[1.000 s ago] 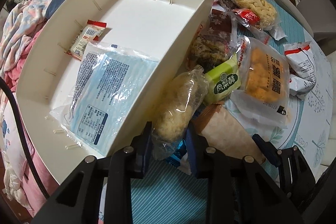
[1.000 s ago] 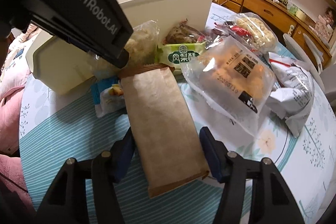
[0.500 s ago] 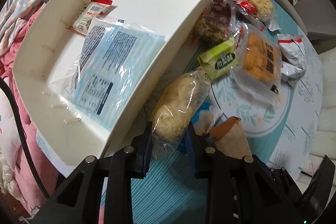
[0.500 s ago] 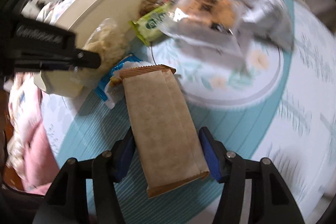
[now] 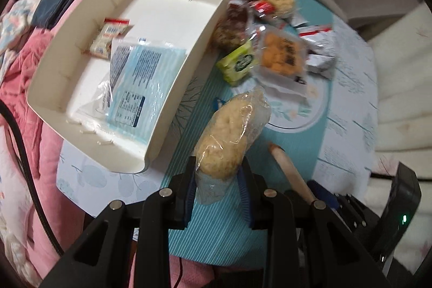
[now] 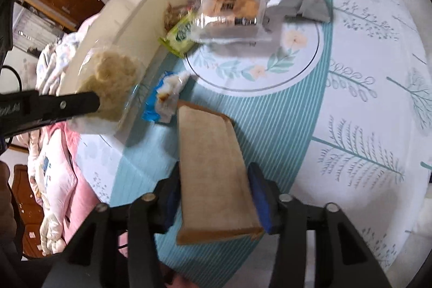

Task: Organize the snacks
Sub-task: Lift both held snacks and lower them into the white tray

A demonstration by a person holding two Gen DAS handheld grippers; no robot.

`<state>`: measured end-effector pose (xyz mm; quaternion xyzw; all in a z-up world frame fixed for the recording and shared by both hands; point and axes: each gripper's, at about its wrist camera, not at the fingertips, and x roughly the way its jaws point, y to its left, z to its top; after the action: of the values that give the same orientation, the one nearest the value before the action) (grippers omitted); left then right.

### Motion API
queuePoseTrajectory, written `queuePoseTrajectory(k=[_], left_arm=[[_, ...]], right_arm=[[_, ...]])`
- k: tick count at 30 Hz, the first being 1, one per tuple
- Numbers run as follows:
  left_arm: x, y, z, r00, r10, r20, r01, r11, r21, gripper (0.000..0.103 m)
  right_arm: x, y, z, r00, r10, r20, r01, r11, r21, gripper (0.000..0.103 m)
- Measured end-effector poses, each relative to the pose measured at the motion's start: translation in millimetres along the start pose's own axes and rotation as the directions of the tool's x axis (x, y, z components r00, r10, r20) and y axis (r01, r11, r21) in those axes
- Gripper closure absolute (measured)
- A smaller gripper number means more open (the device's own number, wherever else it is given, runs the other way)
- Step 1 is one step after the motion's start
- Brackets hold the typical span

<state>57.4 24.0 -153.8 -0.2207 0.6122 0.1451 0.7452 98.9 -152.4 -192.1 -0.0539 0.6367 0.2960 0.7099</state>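
My left gripper (image 5: 217,180) is shut on a clear-wrapped pale rice-cake snack (image 5: 232,131) and holds it above the teal table, just right of the white tray (image 5: 205,26). A blue striped packet (image 5: 145,77) and a small red-and-white snack (image 5: 108,37) lie inside the tray. My right gripper (image 6: 213,196) has its jaws closing on a flat brown paper packet (image 6: 213,169); both blue pads press its sides and it hangs clear of the cloth. In the right wrist view the rice-cake snack (image 6: 113,82) shows at the left, beside the tray wall (image 6: 135,18).
Several snacks lie piled beyond the tray: a green packet (image 5: 239,64), an orange-filled clear packet (image 5: 283,56) and white-and-red bags (image 5: 318,45). A blue-and-white wrapper (image 6: 162,96) lies near the tray corner. Pink bedding (image 5: 27,72) borders the table on the left.
Both grippers have risen with their packets, so more of the table shows. The right gripper has rolled and its jaws have narrowed onto the brown packet, which now hangs off the cloth.
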Motion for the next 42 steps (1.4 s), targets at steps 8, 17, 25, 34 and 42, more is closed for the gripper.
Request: queuePoseTrajectory(k=[8,17,25,34,42], left_arm=[[-57.8,-3.7,-3.1,0.995,-0.048,0.086,0.038,0.993,0.115,0.076],[-99.0,12.0,1.3,0.988,-0.129,0.082,0.107,0.965,0.239,0.076],[-122.1,45.2,23.0,0.983,-0.157,0.09,0.12,0.937,0.327,0.076],[-126.6,98.5,62.0,0.977,-0.193,0.096,0.145,0.918,0.369,0.076],[-111.6,137.5,95.0,0.972,-0.223,0.069,0.173,0.887,0.428,0.076]], right_arm=[[-31.0,16.2,3.6,0.995,0.006,0.103,-0.008,1.0,0.024,0.057],[-65.0,43.6,18.3,0.982,-0.003,0.188,-0.009,0.998,0.064,0.057],[-72.6,84.9,33.9,0.977,0.0,0.214,-0.025,0.993,0.112,0.057],[-63.7,141.0,57.2,0.964,0.041,0.262,-0.088,0.982,0.17,0.057],[-36.6,183.2,72.1,0.959,0.043,0.28,-0.111,0.966,0.233,0.057]])
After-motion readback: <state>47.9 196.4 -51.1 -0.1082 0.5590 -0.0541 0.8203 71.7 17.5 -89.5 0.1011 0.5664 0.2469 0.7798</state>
